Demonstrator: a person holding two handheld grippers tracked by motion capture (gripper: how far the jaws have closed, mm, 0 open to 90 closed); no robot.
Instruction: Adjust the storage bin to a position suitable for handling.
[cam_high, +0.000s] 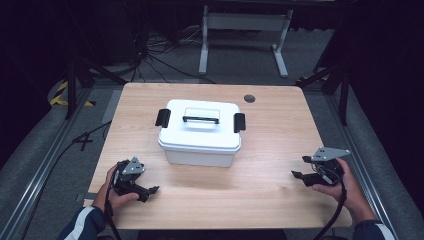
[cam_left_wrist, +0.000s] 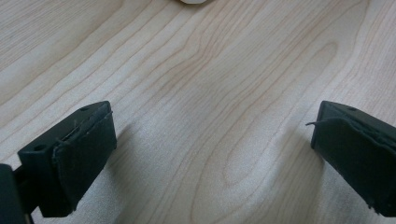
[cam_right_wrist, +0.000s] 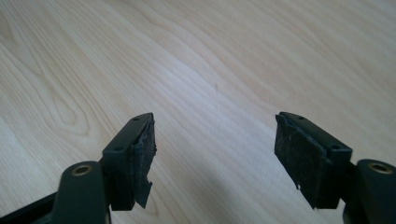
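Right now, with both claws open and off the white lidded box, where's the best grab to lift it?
Probably the black carry handle on the lid of the white box, approached from straight above. It lies flat along the lid's centre, a thin bar that open jaws could straddle across its short width. The box body looks too wide for either the left claw or the right claw.

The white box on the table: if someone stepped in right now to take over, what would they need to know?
Left gripper: open, holding nothing, low over the table near its front left.
Right gripper: open, holding nothing, near the front right.
White box: mid-table, lid on, both black side latches look closed, handle lying flat.
Done: nothing visible so far; the box is untouched.
Left: probably reach in and work the latches or the handle.
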